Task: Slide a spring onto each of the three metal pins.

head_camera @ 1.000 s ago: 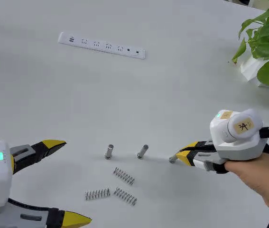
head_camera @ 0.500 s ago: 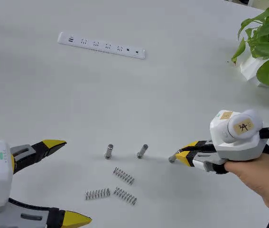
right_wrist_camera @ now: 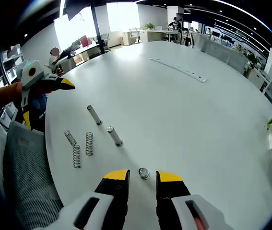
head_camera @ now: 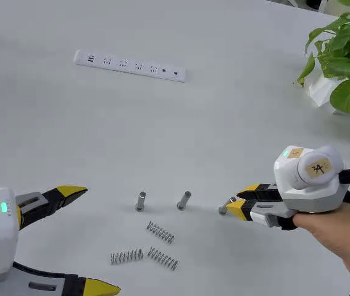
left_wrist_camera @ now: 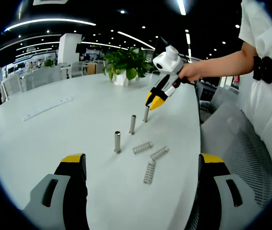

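My right gripper (right_wrist_camera: 142, 175) is open just a crack around the short grey metal pin (right_wrist_camera: 144, 173) standing on the white tabletop (head_camera: 224, 123), left gripper (left_wrist_camera: 141, 158) gaping wide, three coiled steel springs (head_camera: 160, 231) lying nearby, so squeezing off-centre could probably topple it.

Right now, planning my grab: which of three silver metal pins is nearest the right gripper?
The rightmost pin, at the right gripper's yellow tips; others stand farther left.

Bright overhead light; edges perhaps soft.
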A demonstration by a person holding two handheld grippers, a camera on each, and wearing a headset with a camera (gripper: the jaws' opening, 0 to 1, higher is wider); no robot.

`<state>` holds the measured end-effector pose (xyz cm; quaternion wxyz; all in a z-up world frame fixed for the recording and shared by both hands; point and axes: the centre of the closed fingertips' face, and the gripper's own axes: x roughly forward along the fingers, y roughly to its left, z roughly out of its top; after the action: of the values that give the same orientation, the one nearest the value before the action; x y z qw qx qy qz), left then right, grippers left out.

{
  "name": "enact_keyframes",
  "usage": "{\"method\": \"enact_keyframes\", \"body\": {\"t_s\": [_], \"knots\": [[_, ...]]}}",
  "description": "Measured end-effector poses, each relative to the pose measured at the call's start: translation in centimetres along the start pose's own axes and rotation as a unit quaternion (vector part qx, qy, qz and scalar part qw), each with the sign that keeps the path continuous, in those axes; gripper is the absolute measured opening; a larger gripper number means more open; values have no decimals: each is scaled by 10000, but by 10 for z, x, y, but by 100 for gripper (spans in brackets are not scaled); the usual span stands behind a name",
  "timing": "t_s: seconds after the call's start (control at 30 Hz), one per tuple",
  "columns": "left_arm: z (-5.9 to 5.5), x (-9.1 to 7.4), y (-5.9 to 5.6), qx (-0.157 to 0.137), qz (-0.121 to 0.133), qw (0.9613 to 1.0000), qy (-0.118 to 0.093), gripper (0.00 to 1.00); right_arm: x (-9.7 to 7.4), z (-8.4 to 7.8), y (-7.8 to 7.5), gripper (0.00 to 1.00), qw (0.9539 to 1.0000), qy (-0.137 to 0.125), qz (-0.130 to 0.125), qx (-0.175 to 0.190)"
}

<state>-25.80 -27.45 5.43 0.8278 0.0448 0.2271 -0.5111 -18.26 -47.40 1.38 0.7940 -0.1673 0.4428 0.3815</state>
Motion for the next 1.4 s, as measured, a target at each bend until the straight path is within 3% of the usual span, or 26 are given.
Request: {"method": "enact_keyframes", "body": {"t_s": [0.27,0.83,1.0,1.1,1.27,1.3,1.4], "knots": [[0,-3,-1,68,18,10000,62,96,-8,-1,1,26,9999,-137,4,6],[1,-6,-5,271,152,9991,304,91,-35,-3,4,50,9967,-796,169,14],[-9,-7,-4,484,211,9964,664,87,-42,-8,8,59,9949,-974,254,-66],[-11,-5,-6,569,198,9952,769,84,-46,-12,11,65,9938,-1064,311,-107],[-21,-2,-8,713,146,9909,1134,76,-53,-20,13,76,9917,-1209,388,-197],[-26,-3,-6,735,166,9887,1298,73,-54,-22,14,78,9909,-1259,416,-212],[-34,-1,-6,510,164,9858,1591,63,-57,-27,16,82,9899,-1317,468,-230]]}}
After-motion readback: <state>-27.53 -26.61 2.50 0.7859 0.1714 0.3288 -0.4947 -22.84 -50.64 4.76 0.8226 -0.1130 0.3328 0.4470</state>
